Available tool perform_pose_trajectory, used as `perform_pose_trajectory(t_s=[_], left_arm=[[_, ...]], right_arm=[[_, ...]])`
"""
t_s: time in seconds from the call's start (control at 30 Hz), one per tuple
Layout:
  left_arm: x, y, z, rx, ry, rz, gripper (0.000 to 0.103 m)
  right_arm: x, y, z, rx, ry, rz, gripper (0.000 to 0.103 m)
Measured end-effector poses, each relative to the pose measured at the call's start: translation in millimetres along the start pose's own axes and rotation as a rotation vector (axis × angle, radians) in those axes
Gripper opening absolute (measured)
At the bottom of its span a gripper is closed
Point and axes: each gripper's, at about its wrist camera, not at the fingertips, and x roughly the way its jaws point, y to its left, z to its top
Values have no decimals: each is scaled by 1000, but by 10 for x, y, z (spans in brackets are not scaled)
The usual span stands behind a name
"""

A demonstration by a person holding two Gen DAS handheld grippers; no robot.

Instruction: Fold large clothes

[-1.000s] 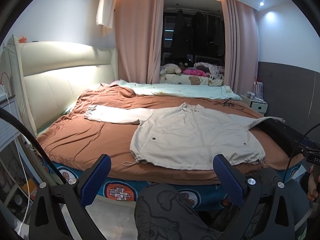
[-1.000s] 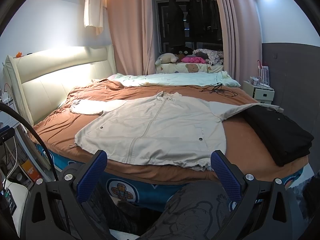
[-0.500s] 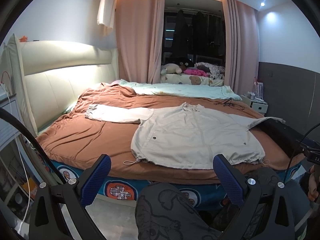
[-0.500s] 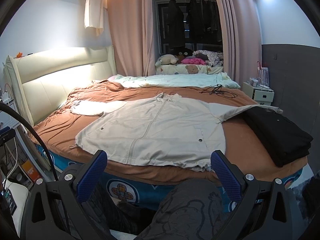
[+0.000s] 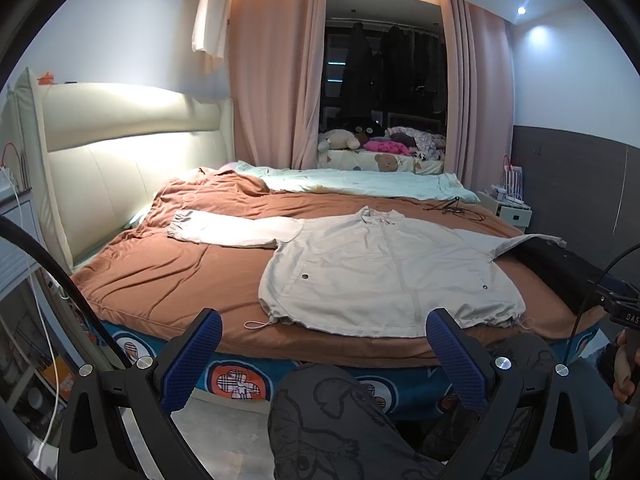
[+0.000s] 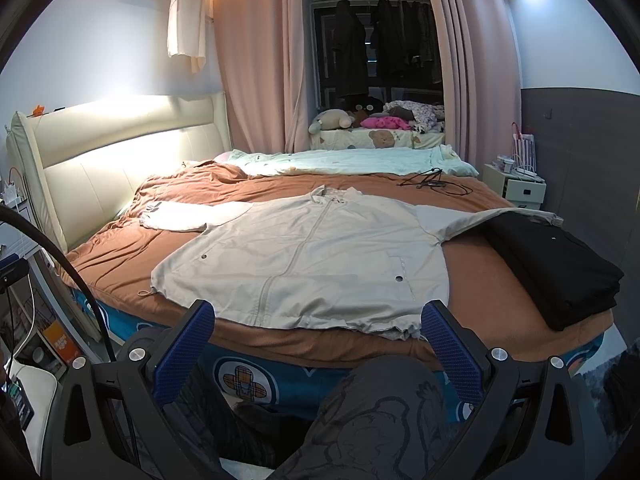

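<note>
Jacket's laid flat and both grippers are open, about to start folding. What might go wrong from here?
1. The jacket's right sleeve lies partly over the folded black clothes; pulling it inward may drag or topple that stack.
2. The hem lies near the bed edge, so a tug toward you could slide the jacket off.
3. The loose drawstring could snag on the left gripper; the right gripper is also near the hem.
</note>
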Motion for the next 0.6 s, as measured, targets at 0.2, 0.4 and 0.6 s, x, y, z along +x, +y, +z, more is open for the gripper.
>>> perform_pose_trajectory(t_s=[0.2,0.4,0.6], left_arm=[[-24,-8,-11,-2,0,-6,102],[-33,-10,-10,-2,0,-6,102],[-59,-17,-21,-3,-1,-9,102]], right_arm=[[-27,-10,-12,-1,-4,-2,103],[-29,-7,-17,0,-6,0,103],[-30,-11,-29,-4,-10,4,103]])
